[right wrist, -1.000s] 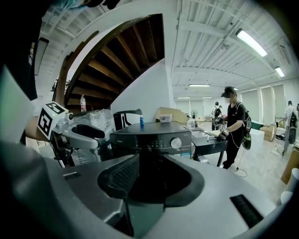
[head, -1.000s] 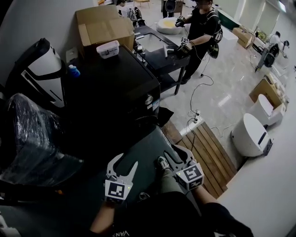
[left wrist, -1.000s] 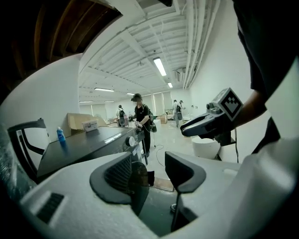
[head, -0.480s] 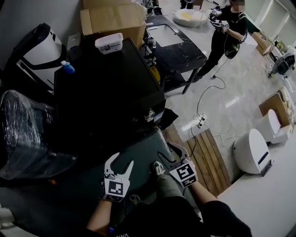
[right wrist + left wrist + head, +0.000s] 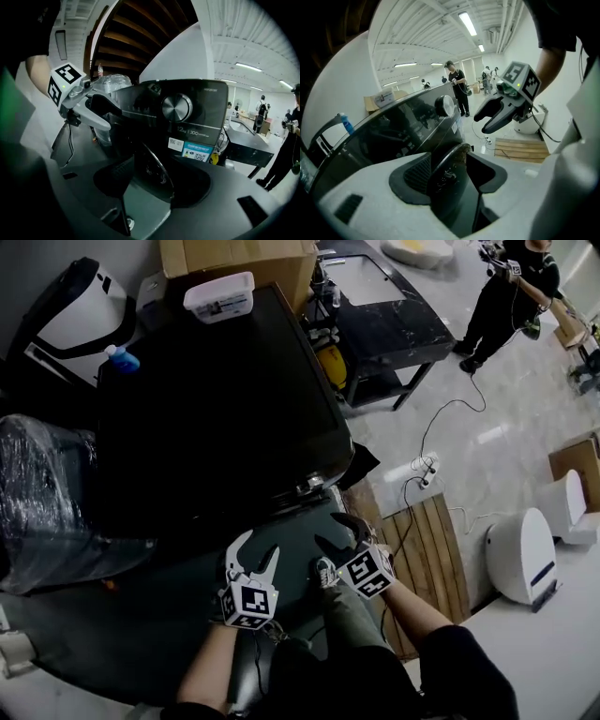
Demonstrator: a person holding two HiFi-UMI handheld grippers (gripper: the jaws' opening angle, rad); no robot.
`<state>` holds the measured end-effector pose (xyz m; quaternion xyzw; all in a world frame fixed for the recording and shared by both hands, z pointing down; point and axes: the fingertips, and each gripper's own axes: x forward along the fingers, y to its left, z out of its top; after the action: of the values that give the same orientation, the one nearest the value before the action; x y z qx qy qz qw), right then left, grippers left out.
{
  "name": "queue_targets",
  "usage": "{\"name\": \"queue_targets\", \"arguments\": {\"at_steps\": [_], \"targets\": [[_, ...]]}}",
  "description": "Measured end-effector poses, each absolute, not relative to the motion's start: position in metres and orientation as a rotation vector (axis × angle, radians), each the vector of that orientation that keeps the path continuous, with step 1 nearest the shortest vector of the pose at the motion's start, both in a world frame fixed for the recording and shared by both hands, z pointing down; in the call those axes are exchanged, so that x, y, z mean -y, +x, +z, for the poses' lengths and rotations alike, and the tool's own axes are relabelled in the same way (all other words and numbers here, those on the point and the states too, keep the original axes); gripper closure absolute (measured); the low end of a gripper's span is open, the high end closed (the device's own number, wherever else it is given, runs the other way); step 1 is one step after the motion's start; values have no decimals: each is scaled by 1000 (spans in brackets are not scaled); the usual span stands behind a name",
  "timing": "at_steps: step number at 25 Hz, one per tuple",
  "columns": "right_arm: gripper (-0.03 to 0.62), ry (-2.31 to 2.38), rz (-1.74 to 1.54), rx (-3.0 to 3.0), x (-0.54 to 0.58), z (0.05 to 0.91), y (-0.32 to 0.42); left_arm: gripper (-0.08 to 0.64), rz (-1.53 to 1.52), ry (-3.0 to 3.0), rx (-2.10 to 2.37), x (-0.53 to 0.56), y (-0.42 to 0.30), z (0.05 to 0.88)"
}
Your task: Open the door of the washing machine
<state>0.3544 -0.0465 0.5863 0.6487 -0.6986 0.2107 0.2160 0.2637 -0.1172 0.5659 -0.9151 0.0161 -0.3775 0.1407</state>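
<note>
**Head view.** The left gripper and the right gripper hang side by side over a dark grey-green mat. They are just short of the front edge of the black washing machine, whose glossy top fills the space beyond them. Right of the right gripper lie a slatted wooden board and a power strip on pale shiny floor. A white rounded appliance stands well apart from it. Left of the left gripper sits a plastic-wrapped bundle. Far beyond both are a black table and a standing person.

**Left gripper view.** The jaws stand wide apart and press on nothing. In the gap between them the door shows as a dark round glossy disc seen at a slant, below the knob. Whether it is shut or ajar cannot be told.

**Right gripper view.** The jaws are opening with nothing pinched. The same door lies beyond the gap, under the panel's stickers.

**Against the earlier head pictures.** Both grippers have come nearer the machine's front. The right one has rolled and spread its jaws wider. The machine fills more of the picture. The person, who was earlier at the table, now stands away from it.
</note>
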Motion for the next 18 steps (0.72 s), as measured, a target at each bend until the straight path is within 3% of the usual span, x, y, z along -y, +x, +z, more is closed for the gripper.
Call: {"name": "queue_targets", "arguments": {"at_steps": [11, 18], "targets": [[345, 1355, 384, 1978, 90, 675, 365, 331, -1313, -2363, 3, 129, 285, 628], [390, 1169, 299, 2004, 103, 700, 355, 330, -1325, -2291, 41, 143, 292, 638]]}}
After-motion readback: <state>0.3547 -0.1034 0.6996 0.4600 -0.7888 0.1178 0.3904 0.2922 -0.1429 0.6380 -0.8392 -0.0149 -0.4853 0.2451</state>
